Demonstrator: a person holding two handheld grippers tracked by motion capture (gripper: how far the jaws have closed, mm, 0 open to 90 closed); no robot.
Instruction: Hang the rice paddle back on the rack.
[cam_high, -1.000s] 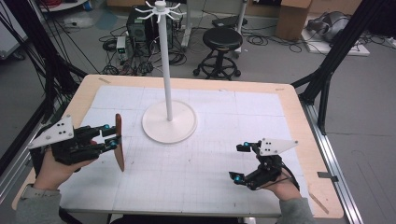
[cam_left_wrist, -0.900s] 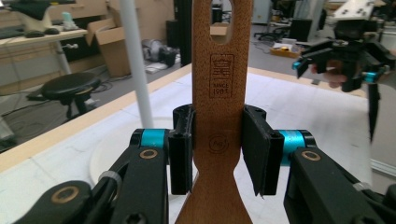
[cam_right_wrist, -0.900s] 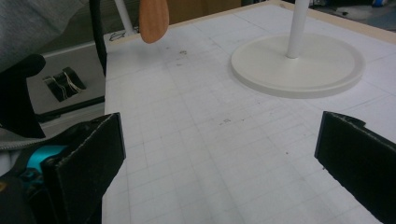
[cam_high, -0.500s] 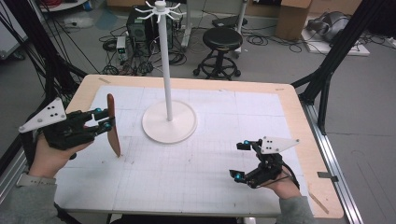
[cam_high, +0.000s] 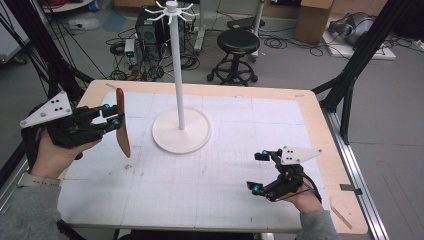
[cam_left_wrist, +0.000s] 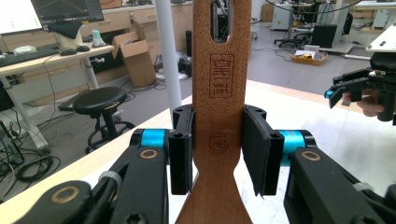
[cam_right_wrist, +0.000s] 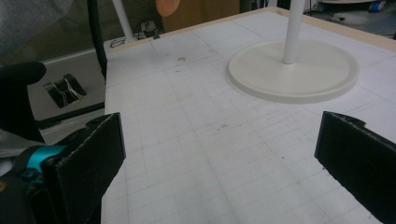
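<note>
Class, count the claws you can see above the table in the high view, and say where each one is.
2. The left claw is at the table's left edge, shut on the wooden spatula. The right claw is near the front right, open and holding nothing.

Marks on the wooden spatula (cam_left_wrist: 218, 116)
You can read "SINCE 1983" in a stamped square, and a small round "Ag" mark below it.
</note>
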